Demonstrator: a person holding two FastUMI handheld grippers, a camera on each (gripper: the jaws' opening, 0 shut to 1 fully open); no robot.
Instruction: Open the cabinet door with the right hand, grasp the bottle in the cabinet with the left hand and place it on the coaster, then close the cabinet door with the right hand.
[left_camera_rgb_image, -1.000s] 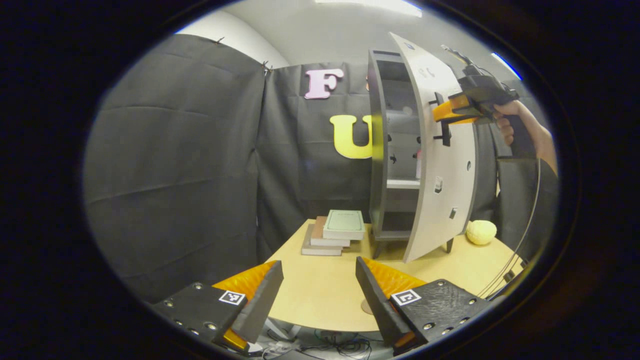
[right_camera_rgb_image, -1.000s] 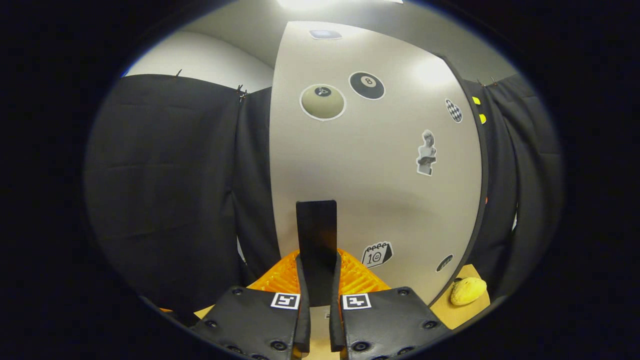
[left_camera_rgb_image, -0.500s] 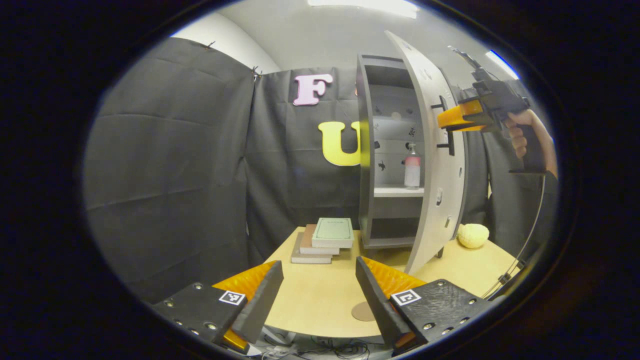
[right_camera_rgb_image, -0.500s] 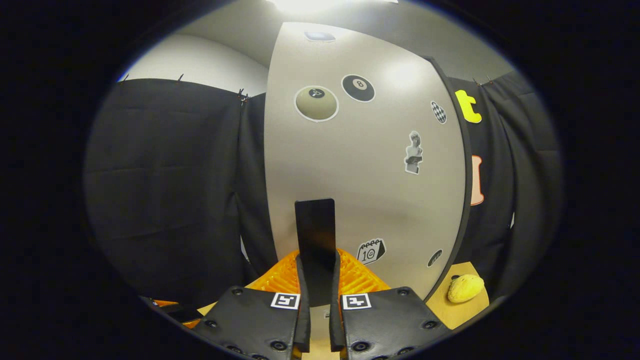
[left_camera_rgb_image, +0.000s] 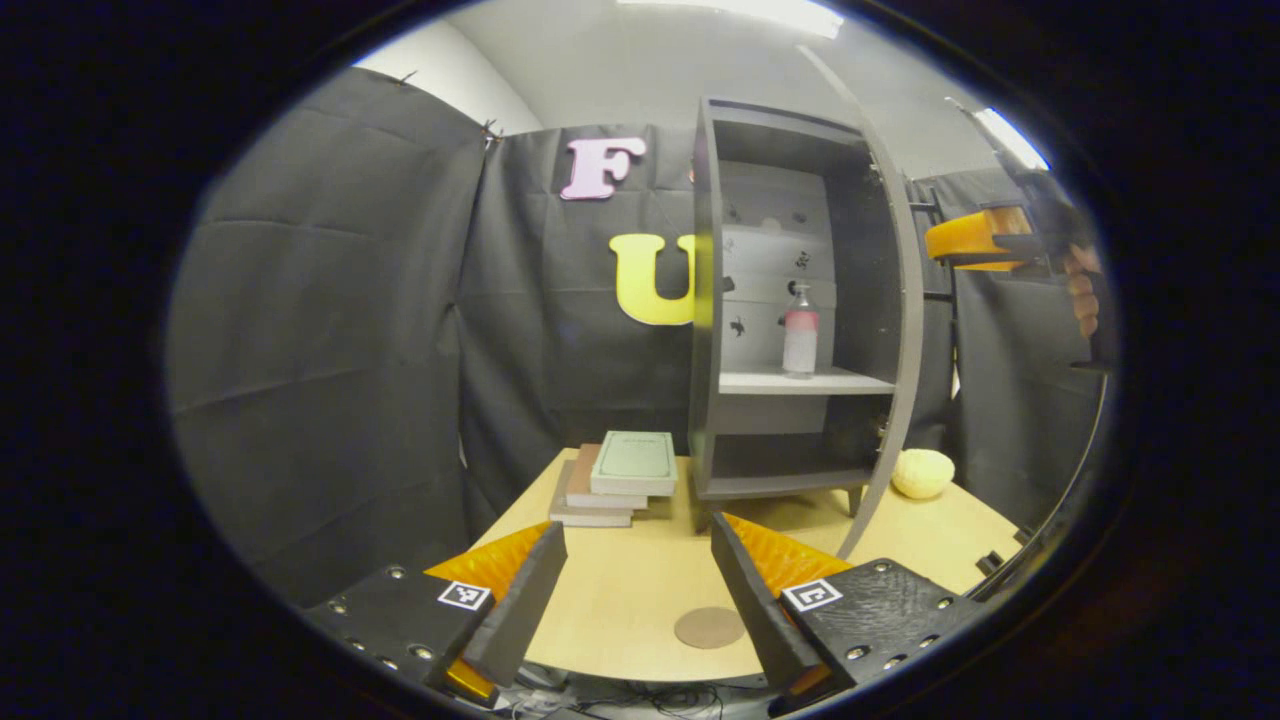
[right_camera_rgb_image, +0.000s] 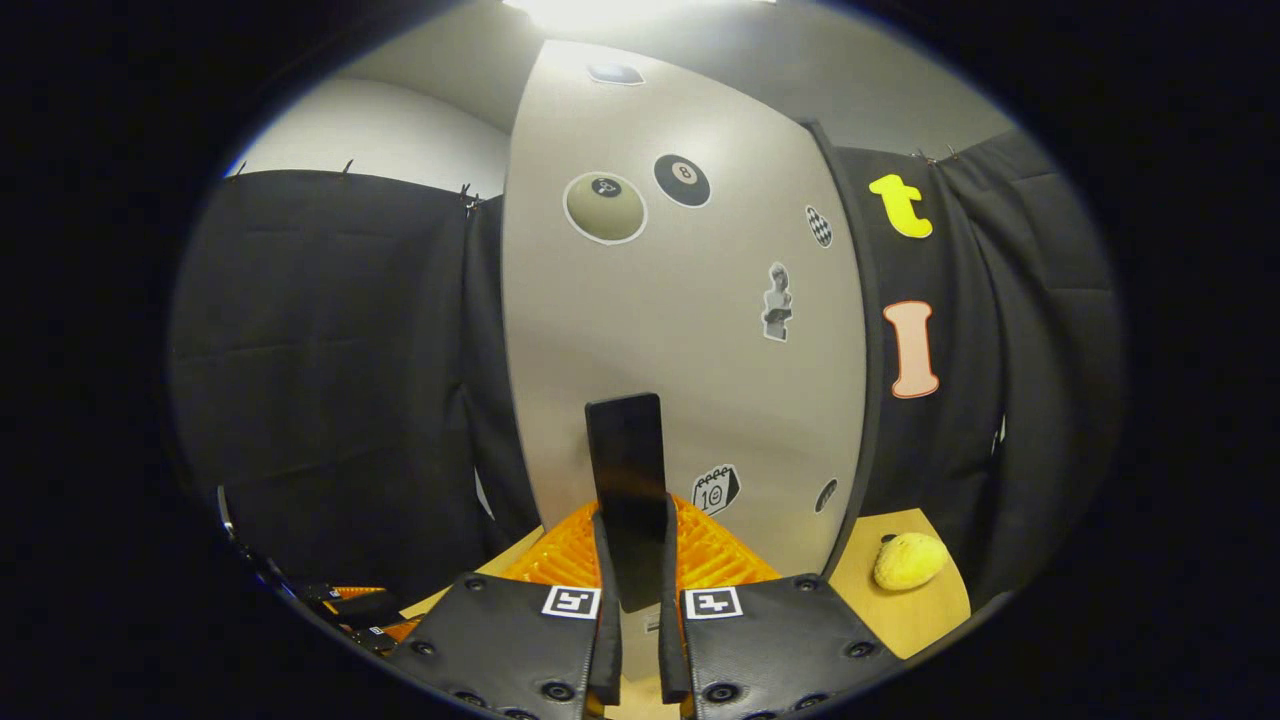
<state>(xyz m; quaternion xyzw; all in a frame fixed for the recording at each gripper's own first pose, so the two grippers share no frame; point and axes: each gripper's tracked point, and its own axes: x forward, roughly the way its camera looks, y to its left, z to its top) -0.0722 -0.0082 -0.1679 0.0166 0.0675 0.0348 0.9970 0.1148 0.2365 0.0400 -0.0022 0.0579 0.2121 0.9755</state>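
Already the cabinet (left_camera_rgb_image: 790, 300) stands open in the left gripper view, its door (left_camera_rgb_image: 893, 380) swung out so far that it is seen nearly edge-on at the right of the carcass. On the middle shelf (left_camera_rgb_image: 805, 381) the bottle (left_camera_rgb_image: 799, 334) stands upright, untouched, with free space around it. The left gripper (left_camera_rgb_image: 630, 575) sits low over the near edge of the table (left_camera_rgb_image: 620, 590), its fingers spread wide with nothing between them. Just ahead of it, on the bare wood, lies the round coaster (left_camera_rgb_image: 709, 627), with nothing on it. A stack of books (left_camera_rgb_image: 612, 477) rests left of the cabinet and a pale yellow lump (left_camera_rgb_image: 922, 473) to its right. Far off at the upper right, a hand holds the other gripper against the door's outer face.

Seen from the right gripper view, the right gripper (right_camera_rgb_image: 634, 560) is clamped on the dark handle (right_camera_rgb_image: 628, 490), both fingers pressing its sides. The pale outer face of the door, dotted with stickers, rises in front of it, and the yellow lump lies on the table beyond the door's lower edge.

So the opening step looks done or very nearly so. Fetching the bottle, setting it on the coaster and shutting the door all remain.
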